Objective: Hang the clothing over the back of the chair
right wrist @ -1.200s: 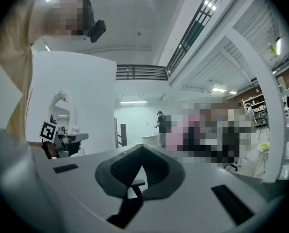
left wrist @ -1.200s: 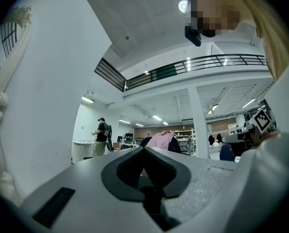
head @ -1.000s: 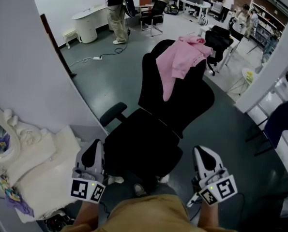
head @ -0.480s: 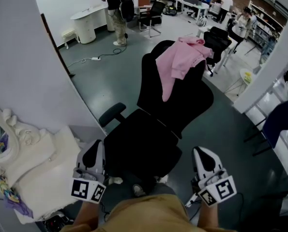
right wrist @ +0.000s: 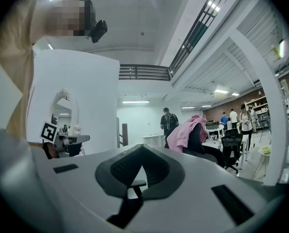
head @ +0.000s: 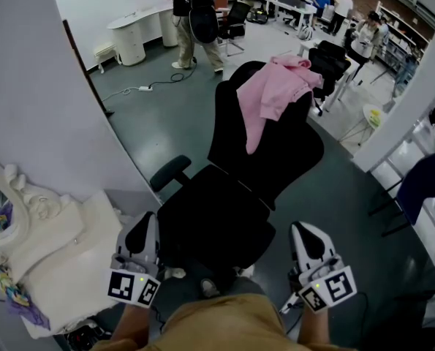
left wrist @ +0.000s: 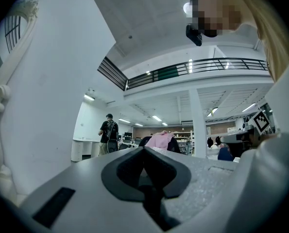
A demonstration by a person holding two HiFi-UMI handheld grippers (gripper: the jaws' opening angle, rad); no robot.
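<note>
Hidden or cut off: the chair's (head: 261, 159) base was out of sight beneath the seat, and only one armrest (head: 171, 172) showed. The far side of the clothing (head: 272, 86) fell behind the chair back. The mirror (head: 5, 210) was cut by the left edge.

Count: one chair, one piece of clothing, two grippers, and one person (head: 191, 13) standing nearby at the rear.

Clothing: pink, soft and rumpled. It was draped over the top of the chair back, with one sleeve hanging down the front.

Chair: black, with a padded seat and a tall curved back, on a grey floor (head: 166, 115).

Mirror: white ornate scrolled frame.

Left gripper (head: 145, 221): grey, jaws closed tip to tip, holding nothing, well apart from the clothing.

Right gripper (head: 305, 229): the same, jaws together and empty.
</note>
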